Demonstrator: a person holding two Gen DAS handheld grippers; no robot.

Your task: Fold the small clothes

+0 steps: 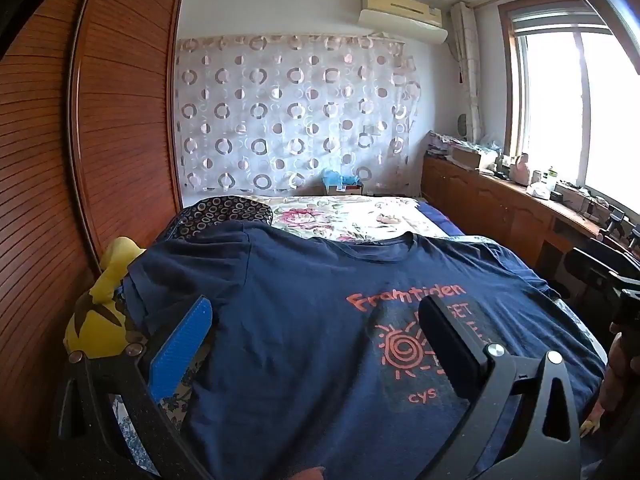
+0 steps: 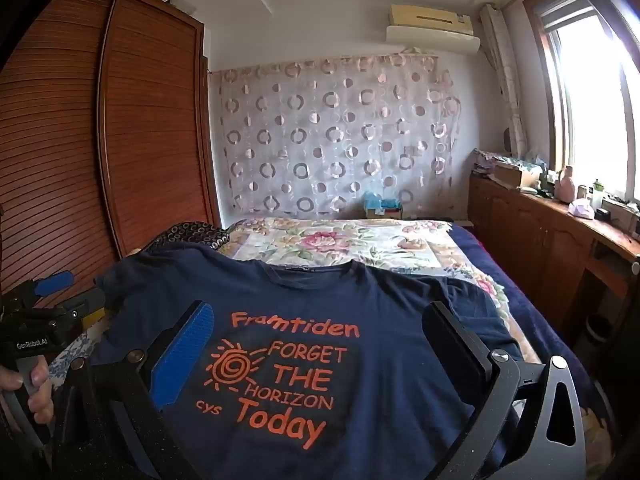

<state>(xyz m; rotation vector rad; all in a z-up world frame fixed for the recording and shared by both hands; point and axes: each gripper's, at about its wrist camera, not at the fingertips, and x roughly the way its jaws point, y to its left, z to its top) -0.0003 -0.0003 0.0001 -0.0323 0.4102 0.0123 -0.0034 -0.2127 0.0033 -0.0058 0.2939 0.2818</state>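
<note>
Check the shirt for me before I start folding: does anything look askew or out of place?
The navy printed T-shirt lies flat, print up, on the floral bedspread. Its left sleeve drapes over a yellow plush toy at the bed's edge, so that side sits uneven. Both grippers hover open.

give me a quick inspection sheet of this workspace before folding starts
surface: bed with floral cover.
job's things: navy t-shirt spread flat, print up, collar toward the far wall, not yet folded.
clutter: yellow plush toy at the shirt's left sleeve; dark patterned cushion beyond it.
grippers: left claw open above the shirt, holding nothing; right claw open above the print, holding nothing.
cables: nothing seen.
surroundings: wooden wardrobe on the left, patterned curtain behind, air conditioner, window, cluttered wooden cabinets.
</note>
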